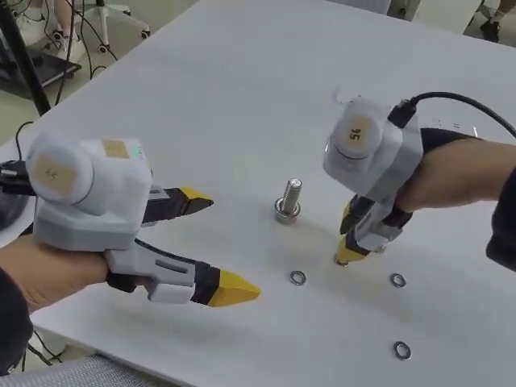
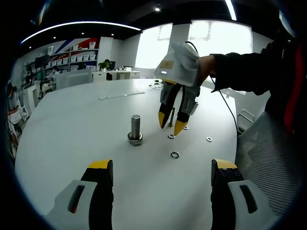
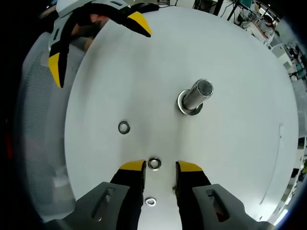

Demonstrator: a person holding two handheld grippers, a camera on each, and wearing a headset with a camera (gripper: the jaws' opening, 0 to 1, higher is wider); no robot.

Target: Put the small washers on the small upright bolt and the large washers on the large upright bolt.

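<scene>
As the right gripper [image 3: 160, 166] points almost straight down at the table with its jaws a little apart, one washer [image 3: 154, 163] lies flat between the two yellow tips, slightly off the middle of the gap, and nothing is pinched yet. I judge that the step in hand is the picking up of this washer. To do it well, the gripper should first be centred on the ring. Then the tips should come down to the white table [image 1: 242, 97], one on each side, and close slowly, because a thin flat ring slides away easily when only one tip pushes it. A second washer [image 3: 150, 201] lies just behind the first, under the jaws, and should not be caught together with it. The large upright bolt [image 1: 289, 200] stands near, with a ring-shaped piece at its foot. In the left gripper view a thin upright bolt [image 2: 171, 114] shows just behind the right gripper's tips. I cannot tell whether the washer is small or large, so its size should be checked before the bolt is chosen. The left gripper [image 1: 218, 242] hovers at the side with its jaws spread wide and holds nothing.

The table is plain, white and smooth, and a loose washer [image 1: 401, 350] lies well apart from the bolts, toward the person. The room around is bright, with shelves [image 2: 72, 55], large windows [image 2: 211, 38] and light strips [image 2: 81, 24] on a dark ceiling.
</scene>
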